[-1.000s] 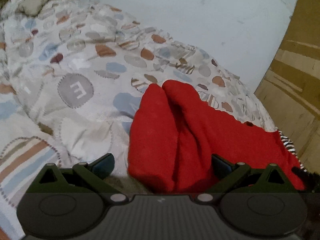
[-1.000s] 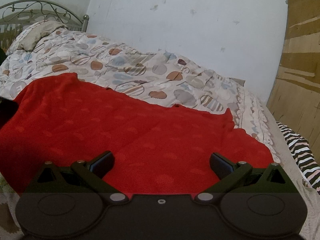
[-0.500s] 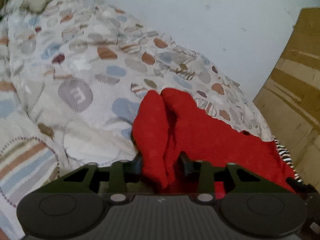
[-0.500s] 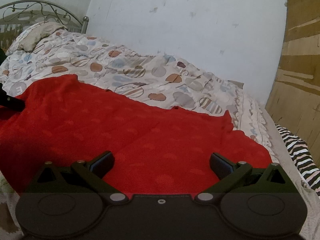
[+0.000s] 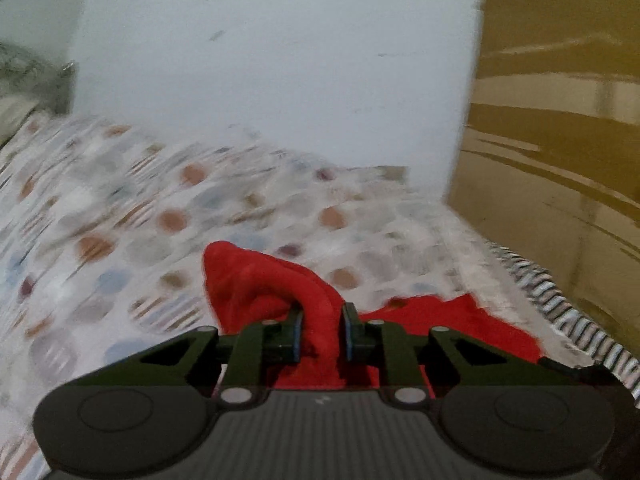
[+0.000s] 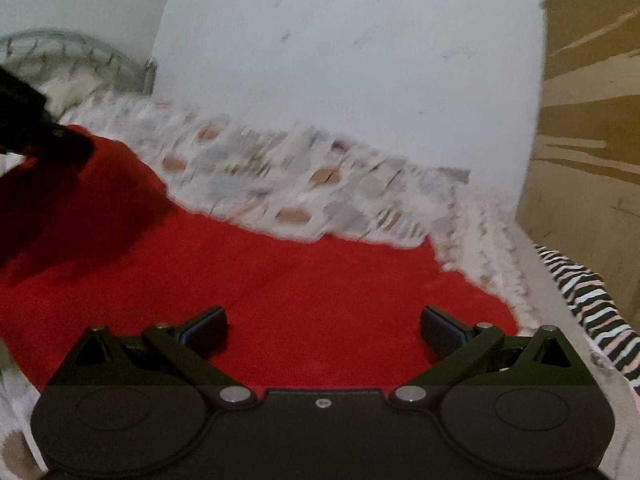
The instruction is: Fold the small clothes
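Patterned bedspread (image 6: 280,184) under red garment (image 6: 300,280), striped cloth (image 6: 592,296) beside.

My right gripper (image 6: 323,326) hovers, jaws wide apart, over the flat red knit garment (image 6: 304,280) on the patterned quilt (image 6: 280,184); zebra-striped cloth (image 6: 592,300) at right.

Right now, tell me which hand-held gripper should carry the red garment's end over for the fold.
Left. The left hand-held gripper has just been closing and now pinches a bunched end of the red garment. The right hand-held gripper is open over the flat cloth, holding nothing.
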### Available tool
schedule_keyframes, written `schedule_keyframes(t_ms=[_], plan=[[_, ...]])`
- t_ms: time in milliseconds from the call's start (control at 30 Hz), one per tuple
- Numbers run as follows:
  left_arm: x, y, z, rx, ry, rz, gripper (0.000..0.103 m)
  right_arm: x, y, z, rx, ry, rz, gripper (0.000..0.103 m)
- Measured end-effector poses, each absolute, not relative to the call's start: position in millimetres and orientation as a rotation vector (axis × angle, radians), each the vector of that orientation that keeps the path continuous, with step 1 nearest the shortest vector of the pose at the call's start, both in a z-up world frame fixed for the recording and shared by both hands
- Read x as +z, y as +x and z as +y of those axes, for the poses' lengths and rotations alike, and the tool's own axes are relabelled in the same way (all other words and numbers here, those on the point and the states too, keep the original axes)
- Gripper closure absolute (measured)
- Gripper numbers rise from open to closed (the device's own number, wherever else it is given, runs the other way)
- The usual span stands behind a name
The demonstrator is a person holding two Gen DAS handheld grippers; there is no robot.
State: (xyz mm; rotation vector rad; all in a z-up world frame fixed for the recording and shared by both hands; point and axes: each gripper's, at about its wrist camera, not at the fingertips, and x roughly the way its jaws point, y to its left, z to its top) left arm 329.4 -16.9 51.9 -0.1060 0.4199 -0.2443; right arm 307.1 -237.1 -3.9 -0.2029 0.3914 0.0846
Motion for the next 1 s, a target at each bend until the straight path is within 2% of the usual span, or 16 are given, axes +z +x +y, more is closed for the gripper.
schedule_keyframes(t_ms=[167,333,433,600,667,733,800,1000], plan=[[72.5,334.3,-94.6,-0.416,-0.009,0.401,0.084,11.0,290.4,-263.4,0.005,-0.254,0.341,0.001],[56.5,325.8,-167.3,-0.589,0.086,0.469,0.084,10.1,263.9,-306.6,-0.071,-0.279,0.342,0.001],[33.8,323.4,-190.1,-0.656,0.084,0.559,0.084,3.2,251.9,-327.9,-0.100,-0.280,0.356,0.001],[15.7,310.5,-196.9,-0.654,0.123,0.563,0.081,-9.8,238.1,-351.3,-0.118,-0.250,0.364,0.001],[19.9,314.8,-192.5,-0.666,0.075,0.571,0.071,-15.2,239.3,-355.6,-0.116,-0.239,0.373,0.001],[28.8,314.6,-183.2,-0.699,0.014,0.571,0.035,-20.4,236.4,-356.7,-0.123,-0.239,0.393,0.001],[37.8,311.5,-176.2,-0.721,-0.026,0.557,0.021,-25.3,239.4,-357.6,-0.130,-0.240,0.406,0.001],[58.7,287.3,-157.5,-0.752,-0.095,0.470,0.002,-24.6,225.3,-358.0,-0.137,-0.191,0.410,0.001]])
